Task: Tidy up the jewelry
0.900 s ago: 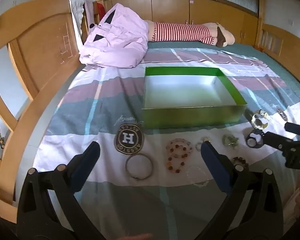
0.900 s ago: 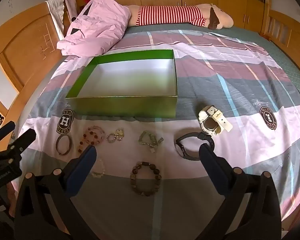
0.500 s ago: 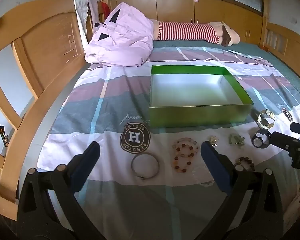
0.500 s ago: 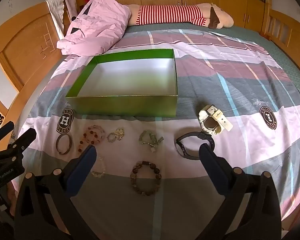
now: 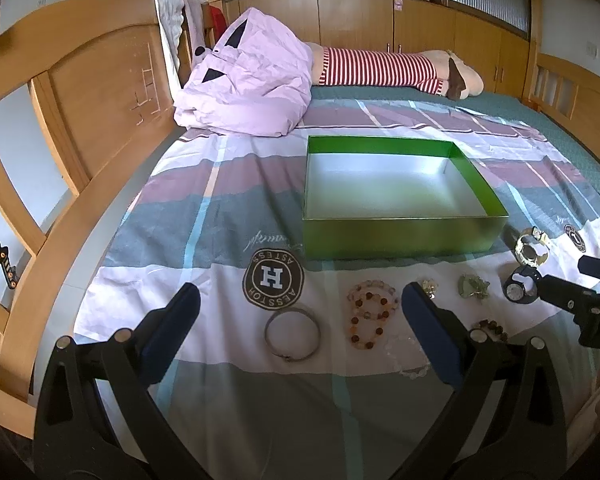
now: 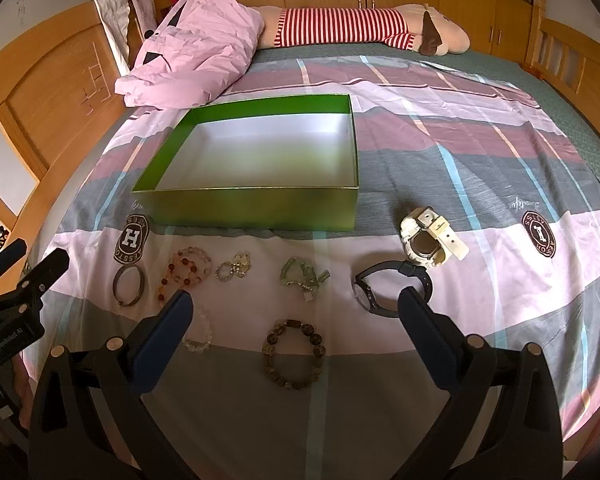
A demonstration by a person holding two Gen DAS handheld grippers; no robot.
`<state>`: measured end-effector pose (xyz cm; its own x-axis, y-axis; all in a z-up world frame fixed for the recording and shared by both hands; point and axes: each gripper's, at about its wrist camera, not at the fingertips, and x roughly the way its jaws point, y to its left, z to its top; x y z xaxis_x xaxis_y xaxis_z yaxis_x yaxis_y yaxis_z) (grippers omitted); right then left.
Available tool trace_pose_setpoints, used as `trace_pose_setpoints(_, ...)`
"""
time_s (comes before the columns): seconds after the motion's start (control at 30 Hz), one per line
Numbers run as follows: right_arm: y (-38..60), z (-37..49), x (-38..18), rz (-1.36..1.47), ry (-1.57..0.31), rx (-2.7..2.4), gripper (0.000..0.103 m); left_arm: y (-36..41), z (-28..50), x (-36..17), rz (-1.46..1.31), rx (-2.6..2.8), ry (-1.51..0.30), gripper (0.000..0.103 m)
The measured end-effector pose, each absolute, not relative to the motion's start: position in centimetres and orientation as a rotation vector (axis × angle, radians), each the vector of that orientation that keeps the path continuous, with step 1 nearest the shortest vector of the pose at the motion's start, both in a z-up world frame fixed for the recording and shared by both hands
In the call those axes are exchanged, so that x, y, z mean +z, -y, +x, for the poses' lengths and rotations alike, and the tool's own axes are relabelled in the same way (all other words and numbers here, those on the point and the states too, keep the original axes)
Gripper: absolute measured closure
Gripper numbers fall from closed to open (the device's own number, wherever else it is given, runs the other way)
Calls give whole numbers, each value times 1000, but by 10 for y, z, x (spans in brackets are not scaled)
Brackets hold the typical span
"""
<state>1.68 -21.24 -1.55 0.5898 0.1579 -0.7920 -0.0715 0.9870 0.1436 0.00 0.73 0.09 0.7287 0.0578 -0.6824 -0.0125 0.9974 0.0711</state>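
An empty green box (image 5: 400, 236) (image 6: 256, 208) sits on the bed. In front of it lie several pieces: a metal bangle (image 5: 293, 334) (image 6: 129, 284), a pink and red bead bracelet (image 5: 370, 314) (image 6: 186, 270), a clear bead bracelet (image 6: 199, 332), a brown bead bracelet (image 6: 294, 354), a black watch (image 6: 392, 286) (image 5: 520, 290) and a white watch (image 6: 430, 238) (image 5: 532, 246). My left gripper (image 5: 296, 322) is open above the bangle. My right gripper (image 6: 294, 320) is open above the brown bracelet. Both are empty.
A pink quilt (image 5: 248, 88) and a striped plush toy (image 6: 360, 26) lie at the far end of the bed. A wooden bed frame (image 5: 80, 92) runs along the left. The striped sheet (image 6: 500, 184) stretches to the right.
The left gripper has drifted left and slightly back, so the box and jewelry sit further right in its view. The right gripper has barely moved. Both stay open.
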Motion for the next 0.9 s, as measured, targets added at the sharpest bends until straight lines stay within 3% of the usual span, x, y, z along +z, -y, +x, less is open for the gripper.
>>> trace_pose_setpoints(0.9,205,15,-16,76,-931,151,1,-10,-1,-2,51,58,-755,2)
